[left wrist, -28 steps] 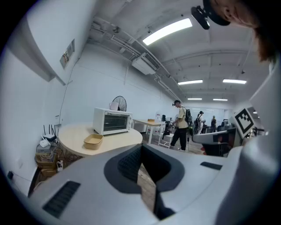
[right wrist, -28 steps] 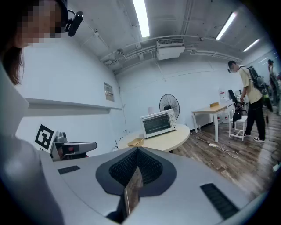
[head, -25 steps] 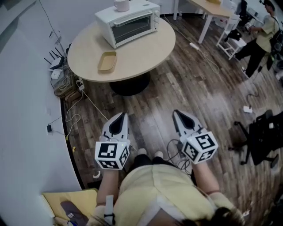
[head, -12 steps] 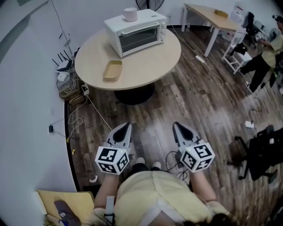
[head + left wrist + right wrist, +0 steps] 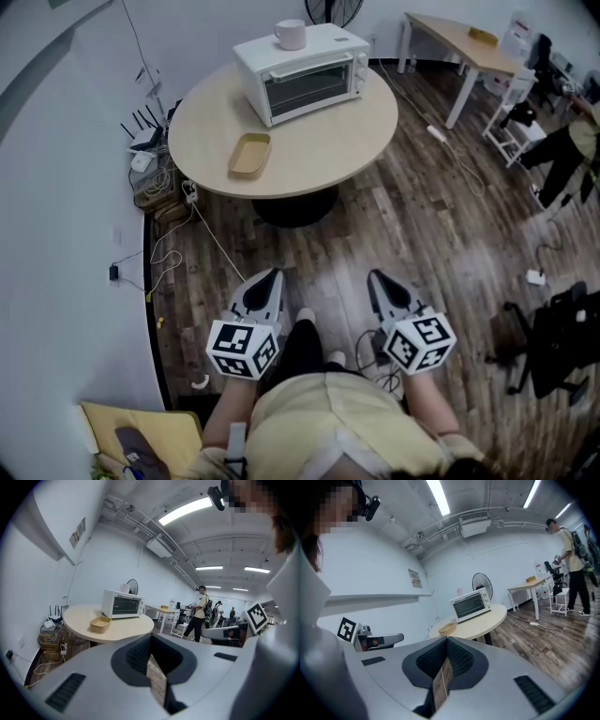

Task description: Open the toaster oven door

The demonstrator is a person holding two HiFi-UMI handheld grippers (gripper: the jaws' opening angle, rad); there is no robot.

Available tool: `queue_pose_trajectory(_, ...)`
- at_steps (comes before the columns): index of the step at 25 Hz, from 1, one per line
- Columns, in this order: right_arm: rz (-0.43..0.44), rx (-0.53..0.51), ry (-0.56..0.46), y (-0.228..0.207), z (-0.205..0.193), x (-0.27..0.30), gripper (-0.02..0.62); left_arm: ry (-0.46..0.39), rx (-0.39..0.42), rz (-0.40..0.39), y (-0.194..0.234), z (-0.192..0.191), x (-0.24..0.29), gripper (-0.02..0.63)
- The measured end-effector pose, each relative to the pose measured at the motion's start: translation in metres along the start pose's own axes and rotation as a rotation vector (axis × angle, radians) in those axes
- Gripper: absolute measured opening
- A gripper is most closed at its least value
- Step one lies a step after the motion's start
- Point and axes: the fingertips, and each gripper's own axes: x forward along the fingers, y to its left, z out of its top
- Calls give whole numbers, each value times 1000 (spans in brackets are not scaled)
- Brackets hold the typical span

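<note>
Office with a dark plank floor, the round table (image 5: 314, 159) well ahead of the person, the task not yet begun
The toaster oven (image 5: 305, 66) stands toward the table's far side with its door (image 5: 307, 86) closed and facing the person, a mug (image 5: 291, 34) on top and a tray (image 5: 249, 155) nearer. The left gripper (image 5: 267, 278) and right gripper (image 5: 377, 277) hang low over the floor, jaws together and empty, probably because the oven is out of reach; walking up to the door looks like the step in hand

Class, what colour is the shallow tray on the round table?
The tray is tan; the head view shows it best.
</note>
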Motion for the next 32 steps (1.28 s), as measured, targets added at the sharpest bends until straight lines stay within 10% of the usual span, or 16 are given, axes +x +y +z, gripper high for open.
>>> queue_pose_trajectory(32, 16, 62, 23, -12, 69, 208, 33, -25, -24, -8, 150, 66, 130, 2)
